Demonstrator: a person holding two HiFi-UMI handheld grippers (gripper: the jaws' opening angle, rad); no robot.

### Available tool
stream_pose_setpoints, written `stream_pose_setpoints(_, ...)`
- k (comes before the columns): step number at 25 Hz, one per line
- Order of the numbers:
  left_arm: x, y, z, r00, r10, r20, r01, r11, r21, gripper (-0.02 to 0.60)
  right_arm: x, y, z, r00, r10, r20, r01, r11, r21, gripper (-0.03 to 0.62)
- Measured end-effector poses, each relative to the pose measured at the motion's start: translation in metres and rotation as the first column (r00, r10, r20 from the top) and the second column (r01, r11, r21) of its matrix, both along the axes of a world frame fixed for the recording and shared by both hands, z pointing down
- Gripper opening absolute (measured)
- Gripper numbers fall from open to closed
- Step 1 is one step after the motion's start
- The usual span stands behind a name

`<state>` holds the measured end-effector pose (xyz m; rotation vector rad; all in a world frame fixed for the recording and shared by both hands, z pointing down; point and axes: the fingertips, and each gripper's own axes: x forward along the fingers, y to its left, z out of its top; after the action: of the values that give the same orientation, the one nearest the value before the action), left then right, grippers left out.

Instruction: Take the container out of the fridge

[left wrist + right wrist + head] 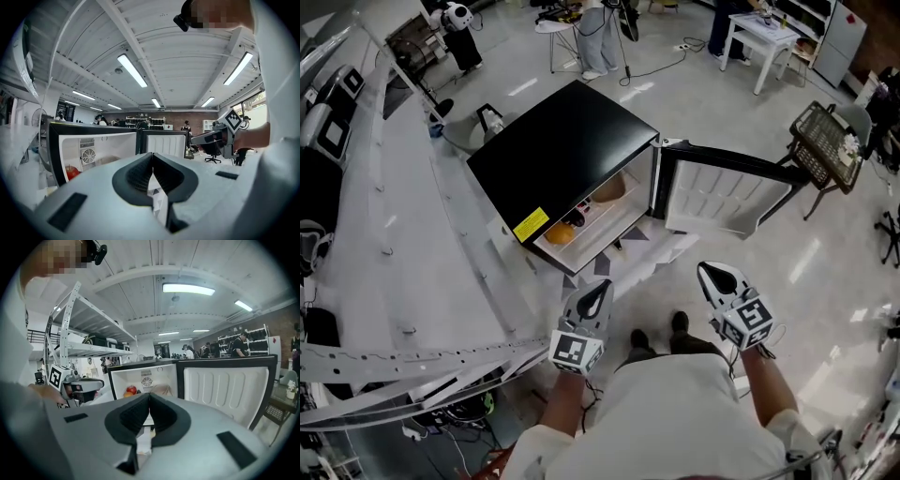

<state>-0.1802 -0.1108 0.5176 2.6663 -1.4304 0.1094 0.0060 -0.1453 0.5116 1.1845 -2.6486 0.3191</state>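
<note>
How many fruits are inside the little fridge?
2. A red apple sits on the left side of the open fridge, and an orange fruit lies beside it. More could be hidden behind the fridge's walls.

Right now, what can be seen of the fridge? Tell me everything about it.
The fridge is a small cabinet with a glossy black top and casing, standing on the pale floor. A yellow label sits on its top near the front edge. Its door is swung wide open, showing a white ribbed inner liner. The interior is white, with a round fan grille on the back wall. Inside lie a red fruit, an orange fruit and a pale tan rounded item.
</note>
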Motion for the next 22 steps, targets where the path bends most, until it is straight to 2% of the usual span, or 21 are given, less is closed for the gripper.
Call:
stream_pose_setpoints(5,0.008,-0.010,0.002,0.999,-0.037,0.012,0.037,0.999,-0.012,0.005,0.005,-0.010,0.006,0.999,-0.033,-0.009,0.033,0.999,-0.014,0.008)
stream_pose_setpoints(11,0.023,-0.029,0.015,0.995,-0.088,0.054,0.091,0.994,-0.067,0.005,0.022,-0.028,0.012,0.995,-0.093,-0.021,0.093,0.995,-0.025,0.008)
stream_pose_setpoints(17,0.036,-0.047,0.004,0.986,-0.145,0.079,0.147,0.989,-0.024,0.006,0.034,-0.041,0.018,0.992,-0.127,-0.009,0.127,0.991,-0.049,0.008)
stream_pose_setpoints(22,0.039,-0.069,-0.007,0.972,-0.179,0.153,0.177,0.984,0.026,0.008,0.039,-0.053,0.026,0.989,-0.150,0.013,0.150,0.986,-0.067,0.008)
